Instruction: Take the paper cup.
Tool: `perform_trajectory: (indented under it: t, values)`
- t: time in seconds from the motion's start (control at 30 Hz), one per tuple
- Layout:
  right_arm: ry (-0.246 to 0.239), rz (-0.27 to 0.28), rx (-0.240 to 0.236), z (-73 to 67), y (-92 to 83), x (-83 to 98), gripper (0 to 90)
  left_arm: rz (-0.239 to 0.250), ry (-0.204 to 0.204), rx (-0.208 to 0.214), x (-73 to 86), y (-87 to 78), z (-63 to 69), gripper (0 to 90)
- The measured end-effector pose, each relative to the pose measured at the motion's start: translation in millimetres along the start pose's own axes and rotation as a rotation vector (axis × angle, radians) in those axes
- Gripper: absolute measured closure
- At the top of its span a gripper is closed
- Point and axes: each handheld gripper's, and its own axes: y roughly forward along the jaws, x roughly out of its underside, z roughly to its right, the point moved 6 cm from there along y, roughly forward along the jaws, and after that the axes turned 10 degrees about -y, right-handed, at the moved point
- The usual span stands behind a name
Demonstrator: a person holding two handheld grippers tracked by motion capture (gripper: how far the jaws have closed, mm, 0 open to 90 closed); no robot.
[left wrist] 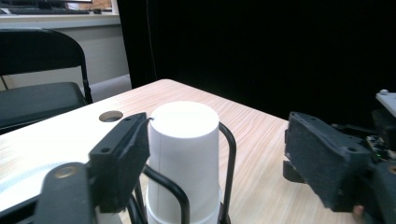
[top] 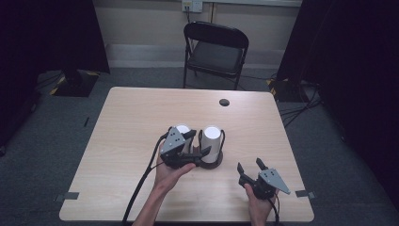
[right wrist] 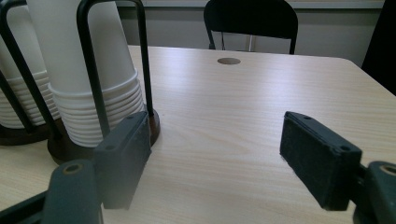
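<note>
Cup stack: the right-hand stack of white paper cups [top: 212, 140] stands upside down in its holder, a little toward my side of the table's middle; I also see it in my left gripper view [left wrist: 184, 158] and my right gripper view [right wrist: 86, 65].
Which way it points: closed bottoms up, rims down; the long axis runs straight up from the table, not tilted that I can tell.
Holder: a dark round base with black wire hoops [right wrist: 114, 70] rising on each side of the stack; the base rests flat on the table.
Second stack: another white stack [top: 182, 134] stands just to the left of the first in its own holder, also bottoms up.
My left gripper: [top: 194, 143] sits level at the stacks; its jaws are apart, one jaw close against the first stack's side and the other well clear, so nothing is clamped.
My right gripper: [top: 250, 165] rests over the near right part of the table, jaws wide apart with nothing between them, well apart from the cups.
Table: pale wood [top: 136, 113], with a round cable hole [top: 224, 102] near the far edge.
Chair: a black folding chair [top: 215, 52] stands beyond the far edge.
</note>
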Motion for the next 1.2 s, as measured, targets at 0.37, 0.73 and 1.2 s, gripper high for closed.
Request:
perform_trajectory:
  t: [0.37, 0.73, 1.2]
  values:
    - [0.014, 0.015, 0.003, 1.3, -1.0, -0.1, 24.5, -0.031, 0.003, -0.011, -17.9, 27.3, -7.2, 18.4]
    - [0.005, 0.013, -0.006, 0.5, -1.1, -0.1, 25.5, -0.089, -0.002, 0.007, -15.1, 52.3, -17.0, 25.3]
    - [0.007, 0.02, -0.007, 0.2, -1.6, -0.3, 25.5, -0.159, 0.039, -0.006, -8.7, 71.4, -20.8, 30.6]
